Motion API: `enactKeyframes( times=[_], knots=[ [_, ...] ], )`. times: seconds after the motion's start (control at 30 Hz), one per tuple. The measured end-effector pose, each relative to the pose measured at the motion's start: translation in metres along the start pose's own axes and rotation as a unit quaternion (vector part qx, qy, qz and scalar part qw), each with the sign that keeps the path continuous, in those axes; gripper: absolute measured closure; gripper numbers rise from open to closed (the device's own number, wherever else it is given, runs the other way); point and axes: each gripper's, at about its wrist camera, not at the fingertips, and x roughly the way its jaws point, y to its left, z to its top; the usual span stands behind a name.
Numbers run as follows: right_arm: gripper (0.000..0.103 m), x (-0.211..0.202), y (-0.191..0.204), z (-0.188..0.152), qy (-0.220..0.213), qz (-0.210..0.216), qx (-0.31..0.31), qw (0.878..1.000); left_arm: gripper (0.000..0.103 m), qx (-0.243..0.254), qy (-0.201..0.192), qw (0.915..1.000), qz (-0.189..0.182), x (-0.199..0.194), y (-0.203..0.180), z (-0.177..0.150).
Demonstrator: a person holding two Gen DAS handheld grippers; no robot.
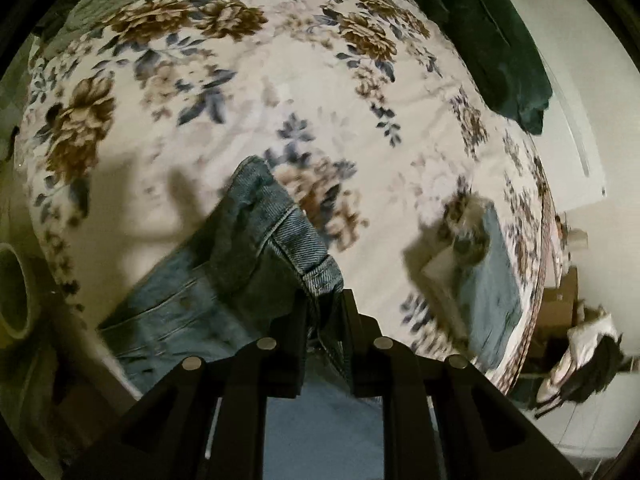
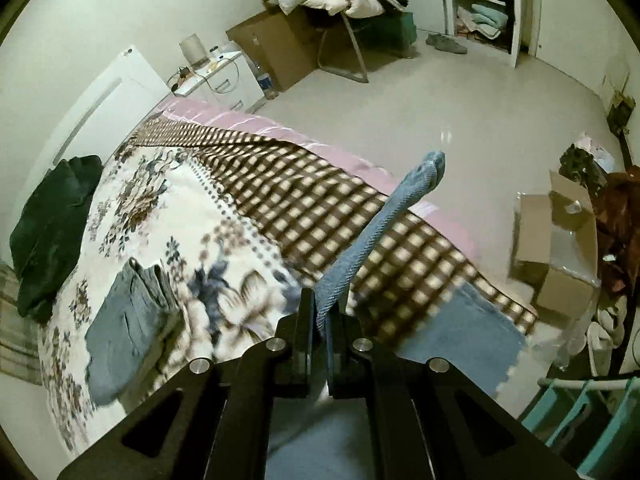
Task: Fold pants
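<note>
Pants (image 1: 224,280), of blue denim, are shown lifted above a bed (image 1: 248,92) covered by a floral blanket and are held at two places. In the left wrist view, the left claw (image 1: 325,312) is closed on a stitched denim edge, from which the fabric hangs away to the left; a dark green garment (image 1: 488,44) lies at the far right edge of the bed. In the right wrist view, a second folded denim item (image 2: 128,316) is seen lying on the blanket at left, with the dark green garment beyond it. At centre, the right claw (image 2: 323,312) is clamped on a narrow denim strip (image 2: 380,228) that projects upward past the fingers. A cardboard box (image 2: 560,248) stands on the floor at right. Motion blur is evident in both views. Slippage is judged the main risk: only a thin edge is gripped by each claw, so a quick swing could pull the heavy cloth free or let the fold land crooked.
</note>
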Motion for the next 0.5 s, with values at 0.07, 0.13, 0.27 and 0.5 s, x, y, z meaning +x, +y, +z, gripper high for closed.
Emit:
enactKeyframes(
  times=[0.07,0.13,0.27,0.5],
  knots=[
    [0.098,-0.007,-0.028,-0.013,0.008,-0.010,0.006,1.000,0.091,0.001,0.009,1.0000,0.000,-0.004,0.026,-0.015],
    [0.098,-0.004,-0.064,-0.032,0.027,-0.024,0.023,0.999,0.091,0.004,0.016,0.9998,0.012,-0.001,0.053,-0.033],
    [0.098,0.020,-0.127,-0.077,0.071,-0.058,0.037,0.995,0.091,0.007,0.039,0.9972,0.064,0.024,0.102,-0.067],
    [0.098,0.074,-0.182,-0.128,0.130,-0.092,0.047,0.986,0.090,-0.003,0.080,0.9870,0.139,0.090,0.165,-0.109]
  ],
)
